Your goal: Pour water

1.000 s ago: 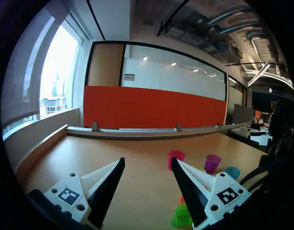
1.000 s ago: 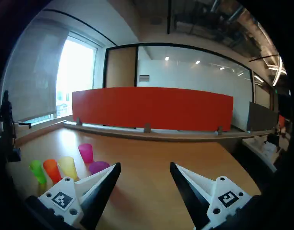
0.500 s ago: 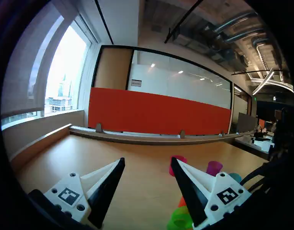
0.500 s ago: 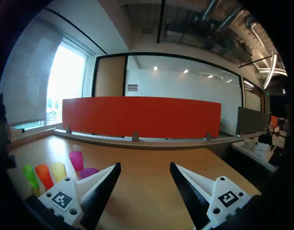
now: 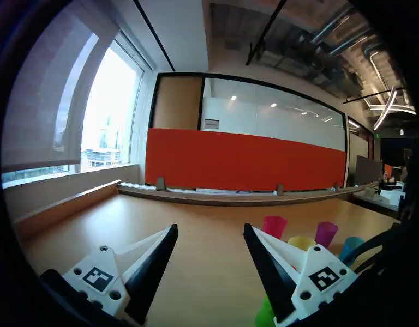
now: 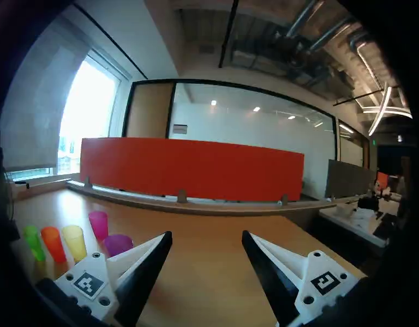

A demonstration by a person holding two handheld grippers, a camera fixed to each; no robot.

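Note:
Several small plastic cups stand in a group on the wooden table (image 5: 204, 256). In the left gripper view they sit behind the right finger: a pink cup (image 5: 274, 225), a yellow cup (image 5: 301, 242), a purple cup (image 5: 325, 233), a teal cup (image 5: 352, 246) and a green cup (image 5: 264, 314). In the right gripper view they stand at the lower left: green cup (image 6: 33, 242), orange cup (image 6: 53, 243), yellow cup (image 6: 74, 241), pink cup (image 6: 99, 224), purple cup (image 6: 118, 243). My left gripper (image 5: 209, 229) is open above the table, holding nothing. My right gripper (image 6: 206, 235) is open too, with bare table between its fingers.
A red partition (image 6: 190, 169) runs along the table's far edge. Bright windows (image 5: 108, 117) line the left side, with a wooden ledge (image 5: 62, 204) under them. Another desk with clutter (image 6: 362, 210) lies to the right.
Both views have tilted up and dropped lower toward the table. The cups have drifted right in the left gripper view. Both grippers stayed open.

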